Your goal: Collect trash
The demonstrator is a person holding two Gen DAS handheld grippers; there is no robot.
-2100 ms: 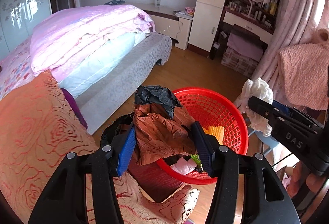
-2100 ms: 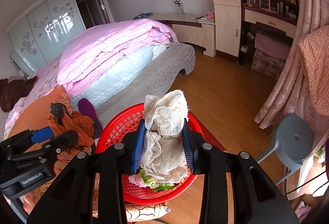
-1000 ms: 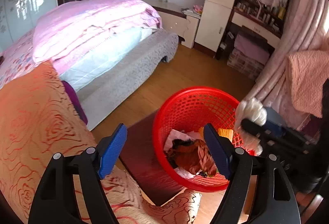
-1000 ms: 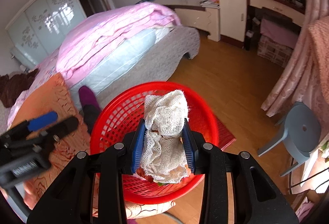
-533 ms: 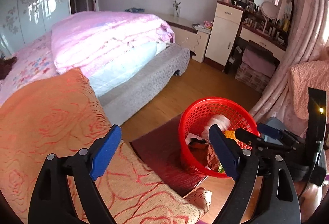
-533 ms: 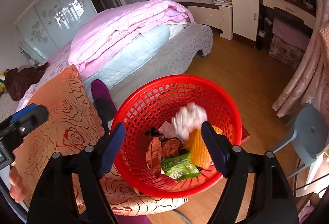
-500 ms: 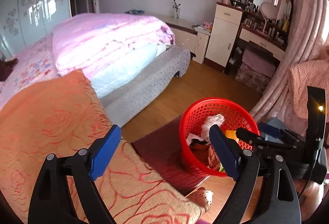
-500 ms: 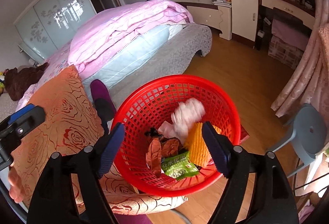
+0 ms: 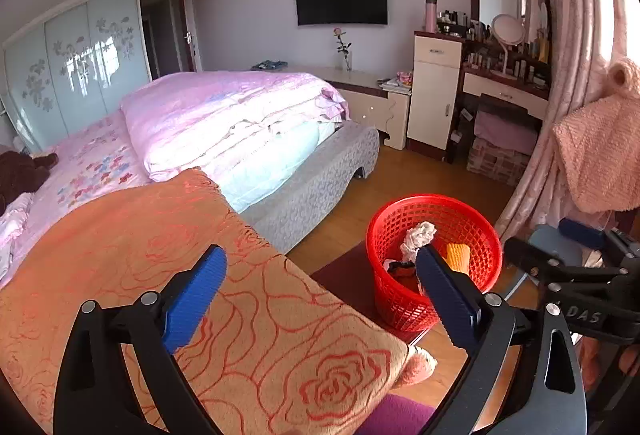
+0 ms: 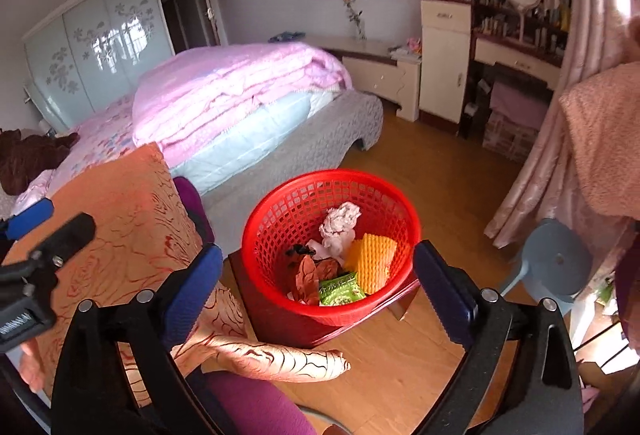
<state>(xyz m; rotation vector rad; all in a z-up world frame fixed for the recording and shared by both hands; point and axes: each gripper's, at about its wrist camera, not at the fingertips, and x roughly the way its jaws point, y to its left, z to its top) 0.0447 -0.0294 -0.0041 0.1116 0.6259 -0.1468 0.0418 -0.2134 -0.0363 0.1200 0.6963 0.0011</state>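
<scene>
Red basket (image 10: 280, 223) sits just ahead of my right gripper (image 10: 318, 275), with trash (image 10: 340, 225) inside. My left gripper (image 9: 320, 291) and right one are both wide open, holding nothing.

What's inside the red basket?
The red basket holds a white mesh wad, a yellow foam net, a green snack packet, brown crumpled paper and something black. Whatever lies beneath that pile is covered.
</scene>
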